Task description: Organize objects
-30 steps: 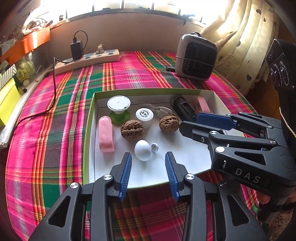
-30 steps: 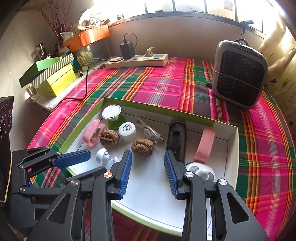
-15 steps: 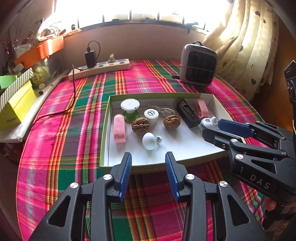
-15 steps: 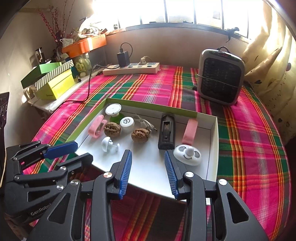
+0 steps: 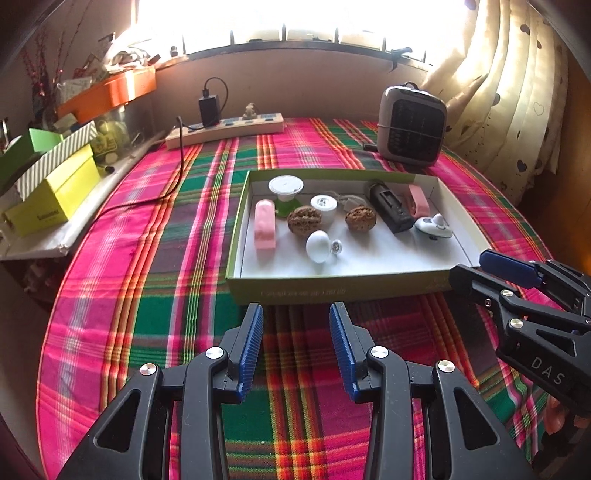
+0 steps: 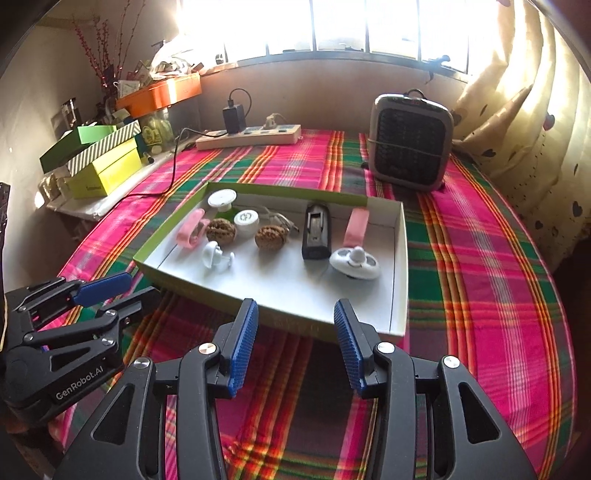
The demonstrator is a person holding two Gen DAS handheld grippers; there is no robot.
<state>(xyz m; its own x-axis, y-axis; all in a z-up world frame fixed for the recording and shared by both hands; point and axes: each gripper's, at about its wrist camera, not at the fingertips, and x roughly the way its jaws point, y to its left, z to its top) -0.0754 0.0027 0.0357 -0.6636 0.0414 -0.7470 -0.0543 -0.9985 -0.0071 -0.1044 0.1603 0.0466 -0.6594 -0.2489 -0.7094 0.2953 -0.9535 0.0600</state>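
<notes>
Right wrist — black case (image 6: 316,233) lengthwise, window-pointing

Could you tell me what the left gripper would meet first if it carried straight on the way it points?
Probably the near green wall of the shallow cardboard tray; the empty, open left gripper hangs short of it, though depth is uncertain.

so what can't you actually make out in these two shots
- Left wrist view: faint print on the green cardboard tray's near wall, too small to read.
- Both views: outside the window, washed out by glare.
- Right wrist view: white cable behind the brown walnut, partly hidden.
- Left wrist view: right gripper body, cut off by the edge.
</notes>
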